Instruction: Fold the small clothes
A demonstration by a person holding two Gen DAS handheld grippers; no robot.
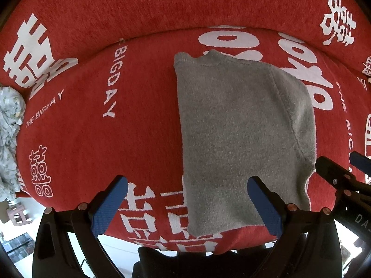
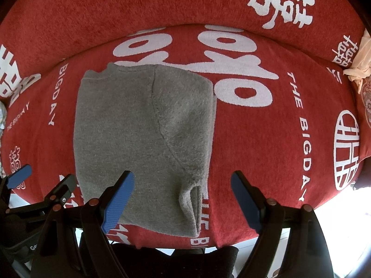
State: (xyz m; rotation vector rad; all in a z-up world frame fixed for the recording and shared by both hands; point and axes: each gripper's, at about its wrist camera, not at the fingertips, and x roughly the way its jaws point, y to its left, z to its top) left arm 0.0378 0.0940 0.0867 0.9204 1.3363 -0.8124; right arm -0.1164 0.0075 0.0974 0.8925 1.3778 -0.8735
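Red upholstery printed with white characters and the words "THE BIG DAY" covers the sofa seat (image 1: 76, 139) that serves as the work surface, with its backrest (image 2: 162, 4) rising behind.

Nearest the cameras, both tools hang pointing down over the front edge of the seat. The left gripper (image 1: 187, 205) has its blue-padded jaws spread wide, with nothing between them; one pad sits over bare red fabric, the other over the near part of the garment. The right gripper (image 2: 183, 199) likewise stands wide apart and empty, straddling the garment's near right corner without pressing on it.

Just beyond the jaws lies the grey knit garment (image 2: 129, 125), flat on the seat and apparently already folded lengthwise, a sleeve or side panel laid over the body, its doubled edge showing at the near right corner.

Farther off, a pale patterned cloth (image 1: 9, 134) is bunched at the left end of the seat, and a cream cloth (image 2: 361, 60) at the right end.

My reading: one fold is in place and the hands are between grips. The next move likely calls for both jaws to pinch the near hem corners and carry them toward the collar.
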